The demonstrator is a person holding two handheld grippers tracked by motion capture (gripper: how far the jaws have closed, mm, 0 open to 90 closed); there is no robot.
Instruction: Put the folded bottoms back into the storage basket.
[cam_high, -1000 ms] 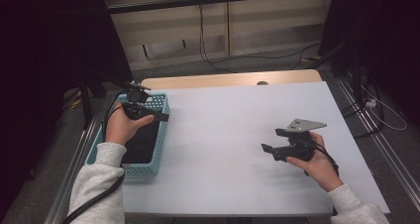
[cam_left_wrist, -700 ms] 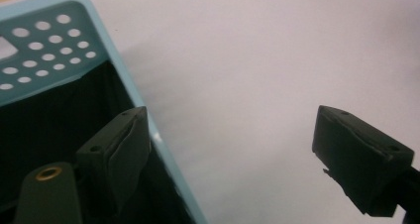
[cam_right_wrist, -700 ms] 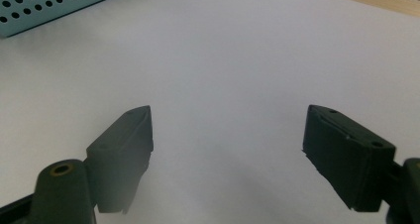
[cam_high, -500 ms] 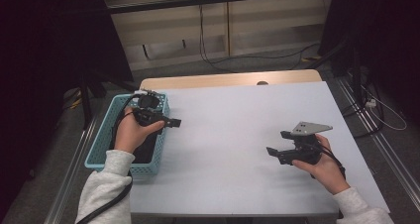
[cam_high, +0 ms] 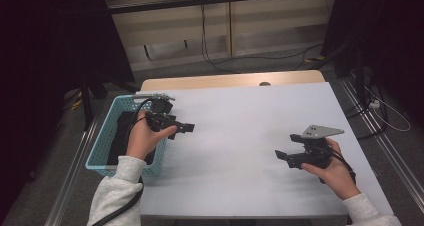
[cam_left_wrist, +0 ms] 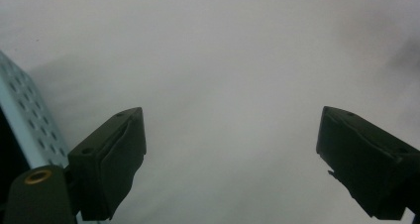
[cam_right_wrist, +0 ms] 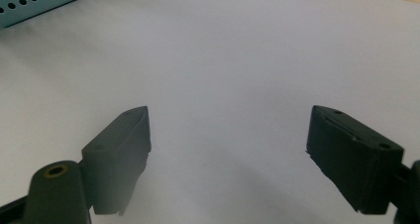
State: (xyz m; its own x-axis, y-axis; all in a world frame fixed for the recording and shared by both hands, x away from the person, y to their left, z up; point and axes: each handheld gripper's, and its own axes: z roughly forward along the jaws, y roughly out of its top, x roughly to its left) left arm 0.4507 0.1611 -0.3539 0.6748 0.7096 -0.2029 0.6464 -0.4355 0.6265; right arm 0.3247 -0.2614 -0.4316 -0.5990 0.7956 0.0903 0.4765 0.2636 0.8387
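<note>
Over table [cam_high: 240,151], left gripper [cam_high: 187,128] has left basket [cam_high: 102,141]

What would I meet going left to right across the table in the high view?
Teal perforated basket with a dark item inside → left claw, open → bare white tabletop → right claw, open.

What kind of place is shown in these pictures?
Probably a lab or workshop set up for recording. A plain white table stands on a bare floor with loose cables, a teal basket sits at its left edge, and dark screens stand at both sides.
</note>
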